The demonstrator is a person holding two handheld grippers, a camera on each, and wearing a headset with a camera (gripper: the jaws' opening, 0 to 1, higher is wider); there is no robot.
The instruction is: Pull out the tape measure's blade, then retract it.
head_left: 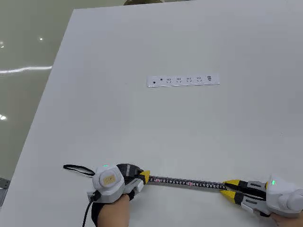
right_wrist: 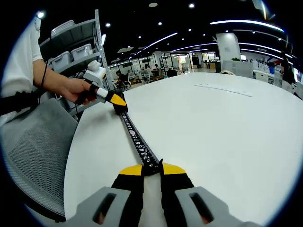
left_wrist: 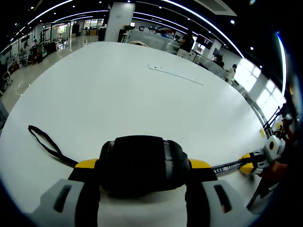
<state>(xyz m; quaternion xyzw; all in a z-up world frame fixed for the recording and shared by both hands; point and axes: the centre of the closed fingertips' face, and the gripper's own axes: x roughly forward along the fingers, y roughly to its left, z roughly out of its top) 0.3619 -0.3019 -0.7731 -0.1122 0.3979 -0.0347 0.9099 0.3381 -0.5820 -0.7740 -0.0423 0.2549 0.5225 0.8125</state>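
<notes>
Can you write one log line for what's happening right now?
left hand-held gripper: shut on tape measure case | right hand-held gripper: shut on blade | blade: pulled out, straight

Table (head_left: 199, 132): plain matt white.
Power strip (head_left: 183, 80): white with small dark socket marks, at 12 o'clock from the blade.
Tape measure case (left_wrist: 139, 163): black with a grey band.
Blade (head_left: 187, 182): black, with white numerals and ticks and a few red marks.
Strap (head_left: 78, 168): black, at 9 o'clock of the case.
Left gripper (head_left: 143, 177): white shell, black arms, yellow tips.
Right gripper (right_wrist: 151, 170): grey-white shell, black arms, yellow tips.
Floor (head_left: 23, 71): glossy grey-green with white glints, at 9 o'clock.
</notes>
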